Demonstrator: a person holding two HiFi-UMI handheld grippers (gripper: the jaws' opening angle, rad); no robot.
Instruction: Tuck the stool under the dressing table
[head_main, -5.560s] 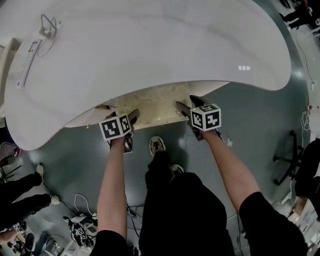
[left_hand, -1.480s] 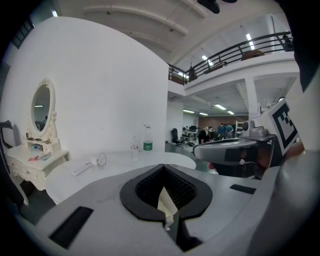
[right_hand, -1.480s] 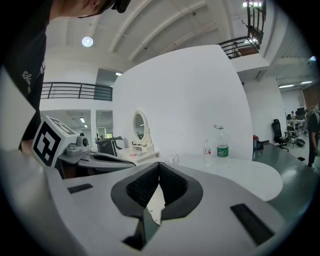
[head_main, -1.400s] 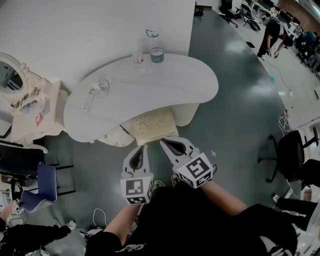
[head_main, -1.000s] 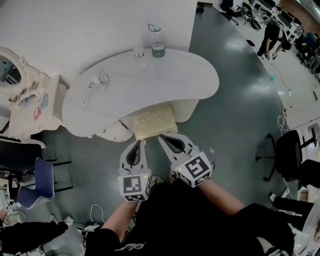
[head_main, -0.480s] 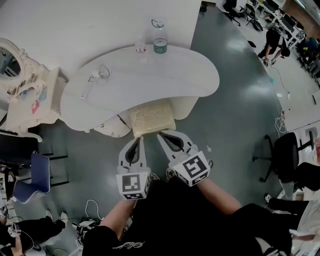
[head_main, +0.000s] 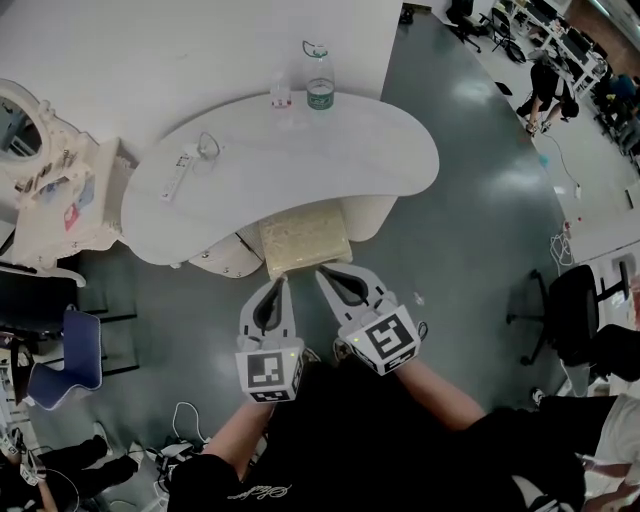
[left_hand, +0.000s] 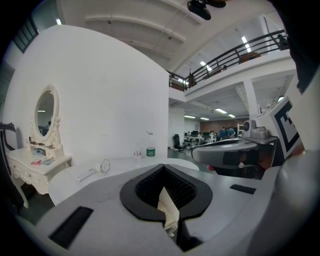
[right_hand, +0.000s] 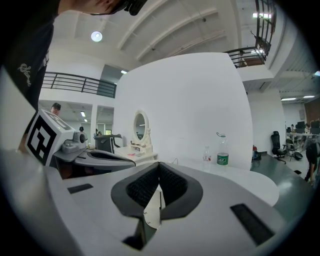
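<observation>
The cream cushioned stool (head_main: 304, 239) stands pushed partway under the white kidney-shaped dressing table (head_main: 340, 160); only its near half shows. My left gripper (head_main: 282, 284) and right gripper (head_main: 322, 272) hover side by side a little short of the stool's near edge, touching nothing. Both are shut and empty. In the left gripper view my left gripper (left_hand: 163, 168) points over the tabletop (left_hand: 95, 176), with the right gripper (left_hand: 234, 152) beside it. The right gripper view shows my right gripper (right_hand: 159, 167) shut, with the left gripper (right_hand: 97, 156) at its left.
A water bottle (head_main: 319, 78), a small bottle (head_main: 280, 96) and a white strip with a cable (head_main: 184, 160) lie on the table. A white vanity with oval mirror (head_main: 45, 195) stands left, above a blue chair (head_main: 72, 360). A black office chair (head_main: 570, 305) is right; cables (head_main: 190, 440) lie behind.
Since the earliest frame both grippers have come off the stool and I stand farther back, with the stool left under the table. Over the last second nothing has visibly moved.
</observation>
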